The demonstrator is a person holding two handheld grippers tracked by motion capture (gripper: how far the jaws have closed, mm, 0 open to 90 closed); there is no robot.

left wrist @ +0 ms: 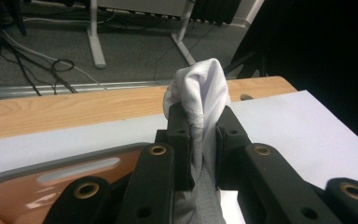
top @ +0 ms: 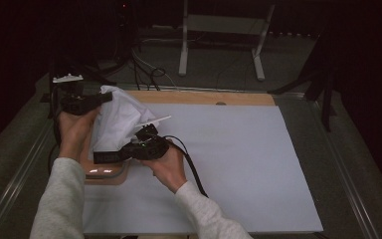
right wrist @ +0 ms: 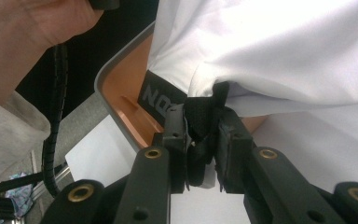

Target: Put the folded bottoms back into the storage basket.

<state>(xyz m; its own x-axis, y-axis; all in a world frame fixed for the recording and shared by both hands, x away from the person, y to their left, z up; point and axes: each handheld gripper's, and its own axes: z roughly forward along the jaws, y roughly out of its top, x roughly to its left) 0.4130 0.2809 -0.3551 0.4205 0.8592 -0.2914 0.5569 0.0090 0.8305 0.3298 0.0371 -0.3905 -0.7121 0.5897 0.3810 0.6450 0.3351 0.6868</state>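
A white garment (top: 122, 117) with a black lettered band (right wrist: 161, 98) hangs stretched between both grippers above a tray at the table's left. My left gripper (top: 102, 97) is at the far side, shut on a bunched white fold (left wrist: 200, 88) that sticks up between its jaws. The right gripper (top: 129, 152), nearer the person, is shut on the black band (right wrist: 204, 119) at the garment's lower edge. The band runs along the bottom of the cloth (top: 107, 157). Most of the tray is hidden by the cloth.
An orange tray with a grey rim (top: 104, 174) sits at the left edge of a large white sheet (top: 238, 159) on the wooden table (top: 204, 97). Cables and a white stand (top: 184, 50) are on the floor beyond. The right gripper's cable (top: 191, 167) trails over the sheet.
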